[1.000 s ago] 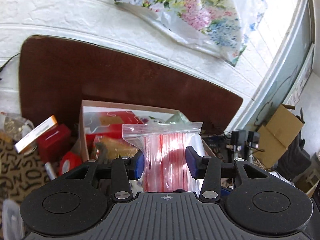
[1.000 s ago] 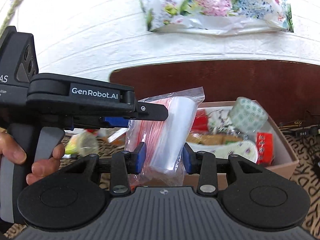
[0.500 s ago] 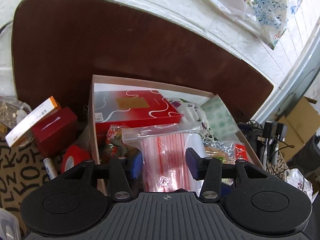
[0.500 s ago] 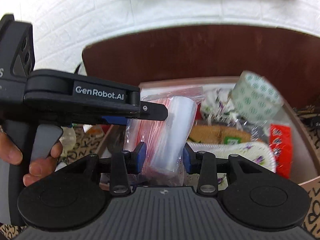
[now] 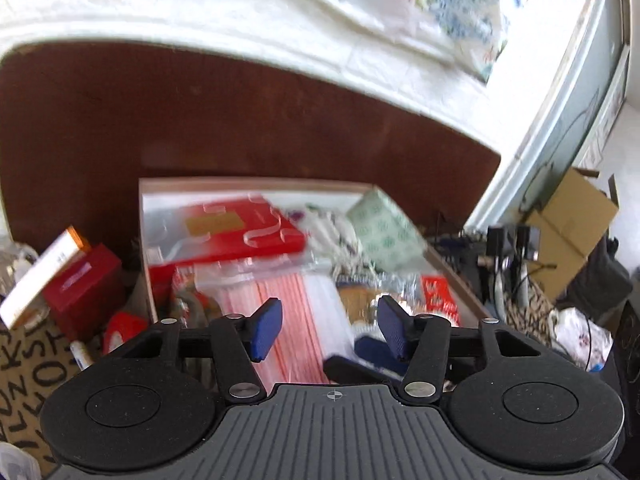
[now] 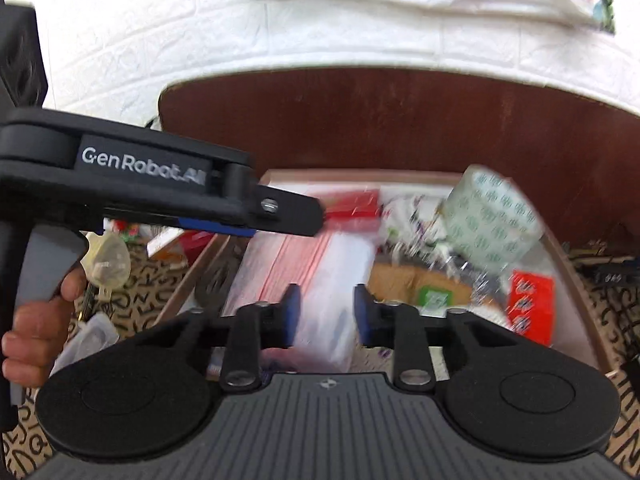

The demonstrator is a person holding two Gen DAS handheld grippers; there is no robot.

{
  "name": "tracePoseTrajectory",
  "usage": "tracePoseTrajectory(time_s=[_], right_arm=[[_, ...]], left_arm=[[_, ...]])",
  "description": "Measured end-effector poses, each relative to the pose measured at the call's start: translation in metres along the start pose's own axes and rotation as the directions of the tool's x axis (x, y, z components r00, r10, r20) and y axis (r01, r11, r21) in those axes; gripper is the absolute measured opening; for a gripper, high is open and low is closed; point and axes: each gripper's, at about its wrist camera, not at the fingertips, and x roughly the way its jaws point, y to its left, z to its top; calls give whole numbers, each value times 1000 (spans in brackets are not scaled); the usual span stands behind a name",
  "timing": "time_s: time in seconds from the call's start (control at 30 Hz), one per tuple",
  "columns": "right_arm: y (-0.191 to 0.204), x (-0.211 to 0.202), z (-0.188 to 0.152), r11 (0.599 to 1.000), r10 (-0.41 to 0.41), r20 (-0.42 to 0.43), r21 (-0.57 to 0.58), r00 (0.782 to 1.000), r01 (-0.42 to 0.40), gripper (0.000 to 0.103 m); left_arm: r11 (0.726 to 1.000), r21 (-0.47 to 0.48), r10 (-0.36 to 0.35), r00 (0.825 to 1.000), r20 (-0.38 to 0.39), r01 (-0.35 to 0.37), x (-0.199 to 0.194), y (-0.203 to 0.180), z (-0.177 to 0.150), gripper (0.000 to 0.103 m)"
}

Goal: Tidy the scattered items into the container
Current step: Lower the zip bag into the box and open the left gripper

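Observation:
A clear zip bag of red-and-white straws [image 5: 296, 312] lies in the open cardboard box [image 5: 146, 240], on top of other items; it also shows in the right wrist view [image 6: 320, 276]. My left gripper [image 5: 326, 330] is open above the bag, its blue pads apart from it. My right gripper [image 6: 326, 314] is open, its pads on either side of the bag's near end; the frame is blurred. The left gripper's body [image 6: 160, 196] crosses the right wrist view. The box [image 6: 576, 280] also holds a red flat box [image 5: 240, 232], a green-patterned roll [image 6: 492, 220] and snack packets.
Left of the box lie a small red box [image 5: 80, 288], an orange-and-white carton [image 5: 44, 272] and a red round item [image 5: 124, 328] on a patterned cloth. A dark brown board [image 5: 240, 120] stands behind. Cables and a cardboard carton [image 5: 568, 232] are at right.
Both grippers have opened and let go of the straw bag, which has dropped from upright between them to lying in the box. Both views have tilted and shifted over the box.

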Motion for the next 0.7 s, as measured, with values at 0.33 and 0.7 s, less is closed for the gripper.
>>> tracePoseTrajectory(time_s=[0.33, 0.7], right_arm=[[4, 12, -6, 1000, -15, -20, -17, 1000, 15, 26], [11, 8, -5, 999, -23, -34, -33, 999, 21, 38]], left_arm=[[1000, 4, 25, 999, -21, -25, 14, 9, -14, 62], [999, -34, 19, 1000, -12, -20, 3, 3, -19, 94]])
